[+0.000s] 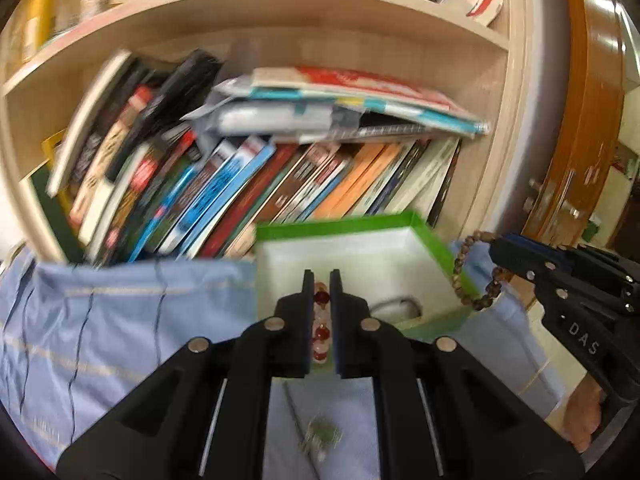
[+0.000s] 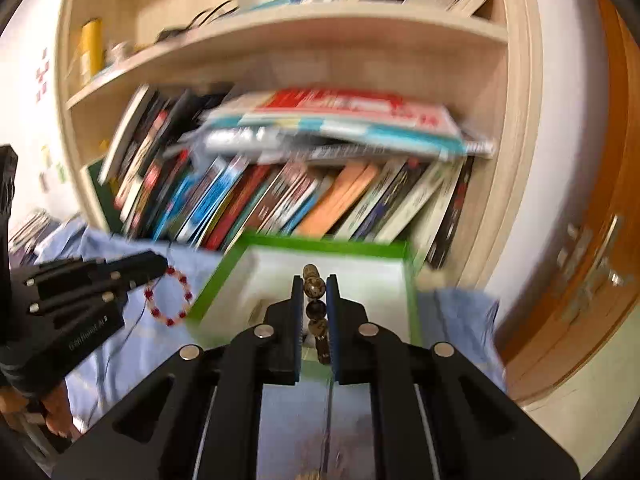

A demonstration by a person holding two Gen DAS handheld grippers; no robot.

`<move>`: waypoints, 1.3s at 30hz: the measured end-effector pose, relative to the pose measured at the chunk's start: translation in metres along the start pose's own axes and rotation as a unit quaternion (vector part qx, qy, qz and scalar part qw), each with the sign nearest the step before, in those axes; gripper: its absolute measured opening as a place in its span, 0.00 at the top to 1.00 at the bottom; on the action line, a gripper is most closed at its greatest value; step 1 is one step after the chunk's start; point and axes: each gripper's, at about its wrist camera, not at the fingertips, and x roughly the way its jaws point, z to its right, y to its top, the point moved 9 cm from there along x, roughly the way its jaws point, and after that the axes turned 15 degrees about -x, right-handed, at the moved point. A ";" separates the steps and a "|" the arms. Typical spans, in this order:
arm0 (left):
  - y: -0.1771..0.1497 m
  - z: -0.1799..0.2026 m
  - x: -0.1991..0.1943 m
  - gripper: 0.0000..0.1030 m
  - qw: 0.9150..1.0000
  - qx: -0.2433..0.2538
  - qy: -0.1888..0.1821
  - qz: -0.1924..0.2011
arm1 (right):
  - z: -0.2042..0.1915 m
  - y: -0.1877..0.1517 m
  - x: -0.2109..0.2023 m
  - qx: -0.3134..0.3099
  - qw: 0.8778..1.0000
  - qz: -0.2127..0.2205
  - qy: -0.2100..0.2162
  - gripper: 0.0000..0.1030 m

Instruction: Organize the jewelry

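Note:
My left gripper (image 1: 321, 280) is shut on a red and clear bead bracelet (image 1: 321, 322), held above the near edge of a green box with a white inside (image 1: 340, 252). In the right wrist view the same bracelet (image 2: 170, 296) hangs from the left gripper (image 2: 160, 266), left of the box (image 2: 224, 276). My right gripper (image 2: 314, 284) is shut on a brown bead bracelet (image 2: 314, 308) over the box. In the left wrist view that bracelet (image 1: 466, 276) hangs from the right gripper (image 1: 496, 246) at the box's right side.
The box stands on a light blue cloth (image 1: 120, 320) in front of a bookshelf (image 1: 280, 160) full of leaning books. A small green ornament (image 1: 320, 436) and a thin stick lie on the cloth. A wooden door (image 1: 580, 120) is at the right.

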 end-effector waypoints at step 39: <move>-0.159 -0.079 0.025 0.25 0.989 -0.037 0.120 -0.084 | -0.021 -0.192 0.027 0.004 0.988 -0.157 0.010 0.59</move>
